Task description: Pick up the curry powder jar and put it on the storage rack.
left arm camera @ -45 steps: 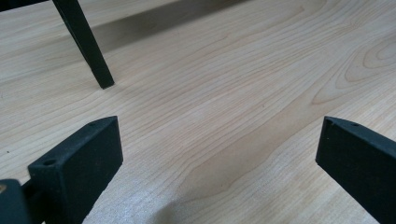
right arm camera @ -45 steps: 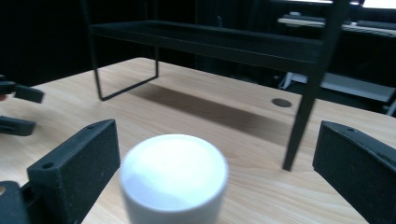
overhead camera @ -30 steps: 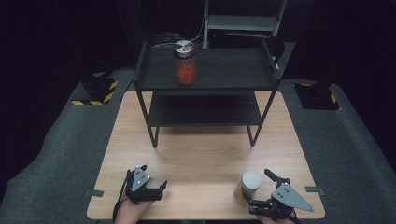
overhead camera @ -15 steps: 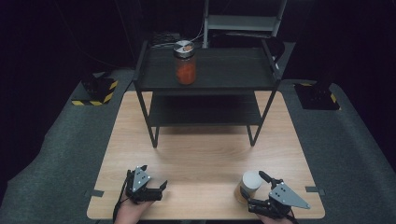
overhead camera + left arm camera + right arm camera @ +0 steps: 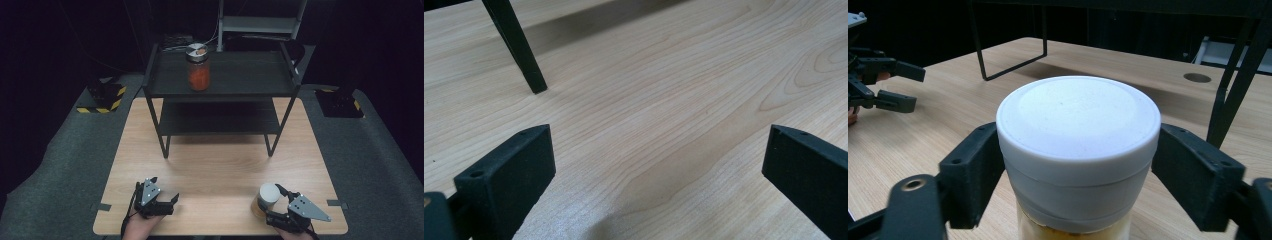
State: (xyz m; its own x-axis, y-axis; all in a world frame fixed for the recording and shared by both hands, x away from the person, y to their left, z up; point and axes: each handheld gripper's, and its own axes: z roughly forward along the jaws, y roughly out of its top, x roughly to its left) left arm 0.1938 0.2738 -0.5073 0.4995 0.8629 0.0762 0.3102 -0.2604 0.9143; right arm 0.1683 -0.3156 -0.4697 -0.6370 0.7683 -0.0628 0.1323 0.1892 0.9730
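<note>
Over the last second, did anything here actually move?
The right tool closed in around the white-lidded jar, its jaws now on both sides of the lid; whether they grip is unclear. The left tool, open, and the red jar on the shelf stayed put.

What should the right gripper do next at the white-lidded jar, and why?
Probably close the right gripper on the white-lidded jar. Its jaws stand on either side of the lid, close to it, and the jar rests upright on the table, so a small squeeze looks enough to secure it. The left gripper is open over bare wood.
</note>
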